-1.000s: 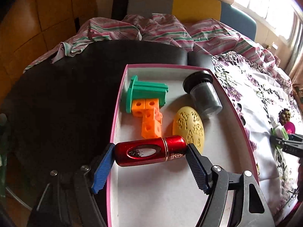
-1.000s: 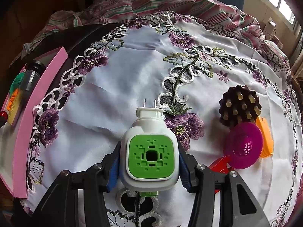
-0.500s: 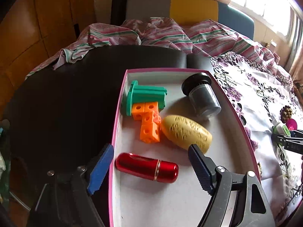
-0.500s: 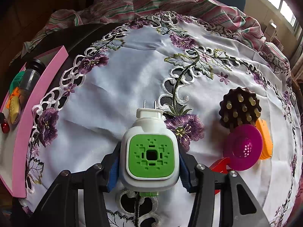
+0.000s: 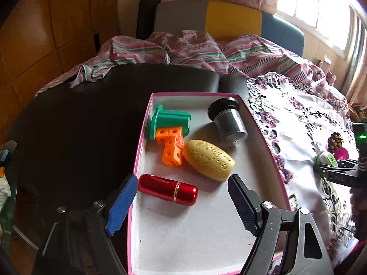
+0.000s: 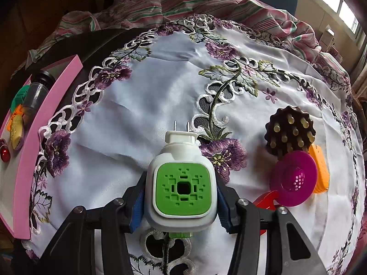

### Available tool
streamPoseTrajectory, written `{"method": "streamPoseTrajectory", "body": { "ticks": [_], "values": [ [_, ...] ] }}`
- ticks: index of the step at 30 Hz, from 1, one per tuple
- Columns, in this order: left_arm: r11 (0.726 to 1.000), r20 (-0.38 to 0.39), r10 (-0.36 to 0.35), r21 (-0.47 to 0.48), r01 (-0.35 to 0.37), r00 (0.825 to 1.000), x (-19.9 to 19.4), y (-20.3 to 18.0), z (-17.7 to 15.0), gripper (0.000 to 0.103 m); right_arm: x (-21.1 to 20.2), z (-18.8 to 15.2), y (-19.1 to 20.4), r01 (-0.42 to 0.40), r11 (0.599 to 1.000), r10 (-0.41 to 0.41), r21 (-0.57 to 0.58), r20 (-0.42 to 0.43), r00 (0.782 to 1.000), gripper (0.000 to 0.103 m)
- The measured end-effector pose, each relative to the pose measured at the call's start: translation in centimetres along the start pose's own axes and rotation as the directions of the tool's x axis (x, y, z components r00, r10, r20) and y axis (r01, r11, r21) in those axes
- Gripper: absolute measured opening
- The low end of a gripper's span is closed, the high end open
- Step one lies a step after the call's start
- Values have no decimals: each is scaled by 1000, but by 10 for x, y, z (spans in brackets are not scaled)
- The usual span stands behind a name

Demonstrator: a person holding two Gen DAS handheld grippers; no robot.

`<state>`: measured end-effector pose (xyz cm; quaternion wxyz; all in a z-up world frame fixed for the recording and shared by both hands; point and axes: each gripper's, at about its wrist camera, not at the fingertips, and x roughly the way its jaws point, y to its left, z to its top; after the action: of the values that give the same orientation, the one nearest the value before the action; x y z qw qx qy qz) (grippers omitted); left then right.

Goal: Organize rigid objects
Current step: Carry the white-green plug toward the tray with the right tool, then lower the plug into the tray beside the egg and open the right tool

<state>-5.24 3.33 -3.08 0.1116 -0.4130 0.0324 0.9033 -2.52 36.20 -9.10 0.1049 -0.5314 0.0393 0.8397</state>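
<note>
My left gripper (image 5: 181, 204) is open and empty above the near part of a pink-rimmed box (image 5: 268, 146). In the box lie a red metal cylinder (image 5: 167, 189), a yellow oval piece (image 5: 208, 159), orange cube blocks (image 5: 170, 143), a green plastic part (image 5: 168, 120) and a dark lidded jar (image 5: 229, 121). My right gripper (image 6: 180, 197) is shut on a white and green plug-in device (image 6: 182, 188), held just above the embroidered tablecloth (image 6: 146, 105). The device also shows in the left wrist view (image 5: 326, 158).
On the cloth to the right lie a brown studded disc (image 6: 290, 133), a magenta strainer (image 6: 294, 178), an orange piece (image 6: 320, 169) and a red piece (image 6: 267, 200). The pink box (image 6: 45, 123) stands at the left. A striped blanket (image 5: 195, 50) lies behind the black table (image 5: 80, 119).
My left gripper opened and let go of the red cylinder, which now lies in the box. The gripper pulled back and up. The yellow oval piece turned sideways. The right gripper stayed still.
</note>
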Motion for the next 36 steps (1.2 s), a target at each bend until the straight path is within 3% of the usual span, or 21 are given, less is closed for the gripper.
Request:
{"method": "streamPoseTrajectory", "body": {
  "ticks": [25, 36],
  "values": [
    [1000, 22, -5, -19, 5, 1000, -23, 10, -13, 81, -11, 2, 6, 48, 999, -47, -3, 47, 998, 52],
    [999, 16, -8, -45, 9, 1000, -23, 20, -21, 81, -47, 9, 46, -58, 998, 57, 3, 131, 990, 52]
  ]
}}
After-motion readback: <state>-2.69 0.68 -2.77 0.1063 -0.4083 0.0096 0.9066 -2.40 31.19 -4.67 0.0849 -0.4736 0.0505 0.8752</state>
